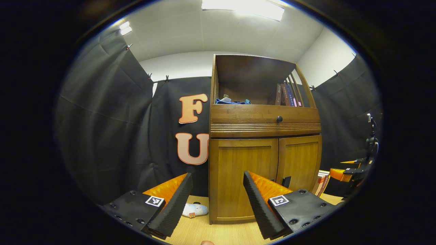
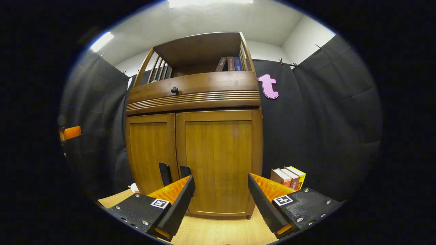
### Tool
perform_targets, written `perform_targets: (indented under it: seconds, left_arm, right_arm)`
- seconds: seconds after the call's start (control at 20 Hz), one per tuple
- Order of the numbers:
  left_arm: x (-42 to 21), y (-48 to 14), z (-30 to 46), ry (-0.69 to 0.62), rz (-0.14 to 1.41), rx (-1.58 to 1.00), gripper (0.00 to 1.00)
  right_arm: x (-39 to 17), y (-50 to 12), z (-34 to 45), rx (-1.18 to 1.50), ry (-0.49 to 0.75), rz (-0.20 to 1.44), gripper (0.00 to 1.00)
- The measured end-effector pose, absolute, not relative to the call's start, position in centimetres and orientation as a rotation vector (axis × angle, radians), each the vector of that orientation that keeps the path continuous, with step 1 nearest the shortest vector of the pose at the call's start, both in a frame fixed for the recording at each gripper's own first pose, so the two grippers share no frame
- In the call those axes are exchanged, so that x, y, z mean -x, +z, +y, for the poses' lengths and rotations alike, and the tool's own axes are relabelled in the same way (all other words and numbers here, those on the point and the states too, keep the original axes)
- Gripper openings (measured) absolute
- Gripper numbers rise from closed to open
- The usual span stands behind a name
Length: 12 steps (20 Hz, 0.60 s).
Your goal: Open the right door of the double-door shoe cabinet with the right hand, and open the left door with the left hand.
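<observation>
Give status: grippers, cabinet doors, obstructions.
Left gripper open, right gripper open, both short of the brown wooden shoe cabinet. Left door and right door shut, dark handles untouched. Nothing in front of the doors.

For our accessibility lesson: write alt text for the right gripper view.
A tall brown wooden shoe cabinet stands with both lower doors shut, the right door straight ahead of the open right gripper. Upright books stand on the pale wooden floor beside it.

We are seeing shoe cabinet (image 2: 194, 136) standing against wall, books (image 2: 287, 177) sitting right of it, slipper (image 1: 195, 209) lying left, more books (image 1: 286, 94) on top shelf.
</observation>
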<state>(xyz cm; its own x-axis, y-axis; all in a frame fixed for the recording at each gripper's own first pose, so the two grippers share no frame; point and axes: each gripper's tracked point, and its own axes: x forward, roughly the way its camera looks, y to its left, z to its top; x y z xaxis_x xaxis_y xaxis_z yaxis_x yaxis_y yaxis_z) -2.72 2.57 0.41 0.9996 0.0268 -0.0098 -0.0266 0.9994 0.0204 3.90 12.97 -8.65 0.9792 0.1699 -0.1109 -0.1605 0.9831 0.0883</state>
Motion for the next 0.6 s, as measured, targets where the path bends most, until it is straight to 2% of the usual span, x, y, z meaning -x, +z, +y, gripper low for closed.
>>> perform_targets:
  seconds: [0.1, 0.15, 0.2, 0.3, 0.35, 0.4, 0.5, 0.55, 0.6]
  left_arm:
    - [2.9, 0.2, 2.9, 0.034, 0.013, -0.022, 0.94]
    - [3.0, 0.2, 3.1, 0.036, 0.015, -0.024, 0.96]
    - [3.2, 0.2, 3.3, 0.038, 0.015, -0.024, 0.94]
    - [3.3, 0.2, 3.7, 0.045, 0.011, -0.025, 0.96]
    - [3.4, 0.2, 3.9, 0.047, 0.01, -0.024, 0.94]
    - [3.4, 0.1, 4.2, 0.052, 0.012, -0.024, 0.94]
    - [3.4, 0.1, 4.8, 0.065, 0.013, -0.03, 0.94]
    - [3.5, 0.0, 5.0, 0.07, 0.015, -0.034, 0.94]
    - [3.5, -0.1, 5.3, 0.075, 0.018, -0.037, 0.94]
  right_arm:
    - [-5.0, -10.1, 15.2, -0.085, 0.195, 0.131, 0.95]
    - [-5.4, -10.7, 16.3, -0.091, 0.209, 0.138, 1.0]
    - [-5.9, -11.4, 17.4, -0.094, 0.228, 0.144, 0.95]
    - [-7.0, -12.8, 19.6, -0.087, 0.251, 0.165, 0.95]
    - [-7.6, -13.6, 20.6, -0.084, 0.257, 0.172, 0.95]
    - [-8.0, -14.2, 21.4, -0.083, 0.261, 0.179, 1.0]
    - [-9.0, -15.3, 22.7, -0.084, 0.265, 0.187, 0.94]
    - [-9.5, -15.8, 23.2, -0.082, 0.265, 0.188, 1.0]
    - [-10.2, -16.3, 23.5, -0.078, 0.26, 0.189, 0.95]
